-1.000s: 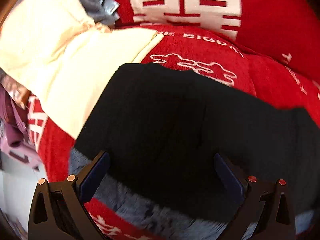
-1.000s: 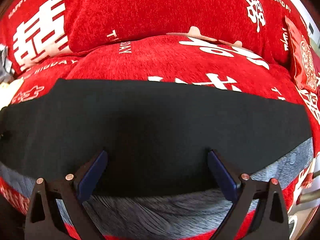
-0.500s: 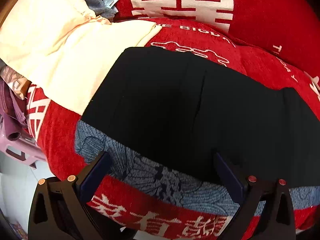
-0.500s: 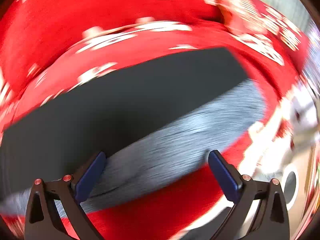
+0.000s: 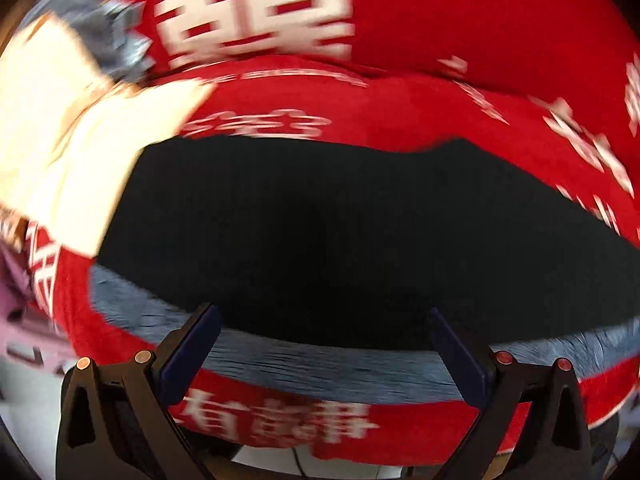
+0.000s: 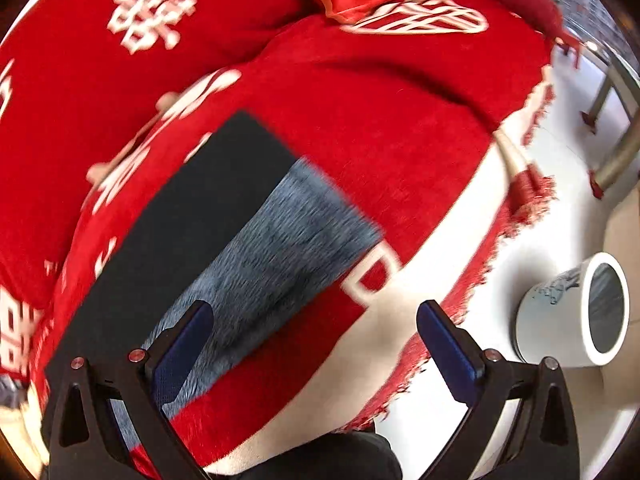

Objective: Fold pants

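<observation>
A sofa (image 5: pixel 460 92) draped in a red cover with white characters fills both views, and everything here is placed against it. The pants (image 5: pixel 340 232), black with a grey fleecy lining (image 6: pixel 276 248) showing along the near edge, are laid flat in a long strip across the seat cushion. A cream garment (image 5: pixel 80 160) is lapped against their left end. Off the sofa's right end a white pot (image 6: pixel 576 312) is seen on the floor.

The left gripper (image 5: pixel 320 354) is held wide and empty just above the near hem; the right gripper (image 6: pixel 314 354) is equally wide and empty, aimed at the strip's right end.

The next fold is judged to be end over end. Each end is best pinched through both layers, lifted together and laid edge on edge, so the lining is not dragged askew.

The white characters are too blurred to be read.
</observation>
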{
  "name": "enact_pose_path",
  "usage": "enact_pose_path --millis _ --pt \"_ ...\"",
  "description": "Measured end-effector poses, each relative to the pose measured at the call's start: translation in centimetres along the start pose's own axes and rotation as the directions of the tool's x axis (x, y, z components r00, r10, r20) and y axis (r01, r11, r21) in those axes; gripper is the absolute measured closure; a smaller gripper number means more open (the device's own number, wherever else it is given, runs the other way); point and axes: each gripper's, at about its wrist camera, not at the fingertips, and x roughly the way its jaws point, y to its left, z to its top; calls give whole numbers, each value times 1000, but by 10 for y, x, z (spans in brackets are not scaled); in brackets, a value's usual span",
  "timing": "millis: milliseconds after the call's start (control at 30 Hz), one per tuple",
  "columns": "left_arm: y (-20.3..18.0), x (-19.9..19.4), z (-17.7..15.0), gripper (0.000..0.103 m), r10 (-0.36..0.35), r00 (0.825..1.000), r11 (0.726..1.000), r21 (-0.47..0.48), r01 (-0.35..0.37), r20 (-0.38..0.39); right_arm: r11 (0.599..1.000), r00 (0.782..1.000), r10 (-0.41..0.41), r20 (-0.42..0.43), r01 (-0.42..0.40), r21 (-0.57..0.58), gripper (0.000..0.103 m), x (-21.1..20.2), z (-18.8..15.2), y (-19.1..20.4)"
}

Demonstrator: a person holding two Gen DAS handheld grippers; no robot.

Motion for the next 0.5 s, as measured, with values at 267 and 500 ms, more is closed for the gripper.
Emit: enact_pose_path --millis 267,500 --pt "-104 18 -11 0 -12 999 978 205 20 -42 927 999 -1 47 18 -376 1 3 -50 101" --pt "-85 27 -1 0 -49 995 990 130 60 -90 996 999 3 -36 -6 -90 1 27 -24 26"
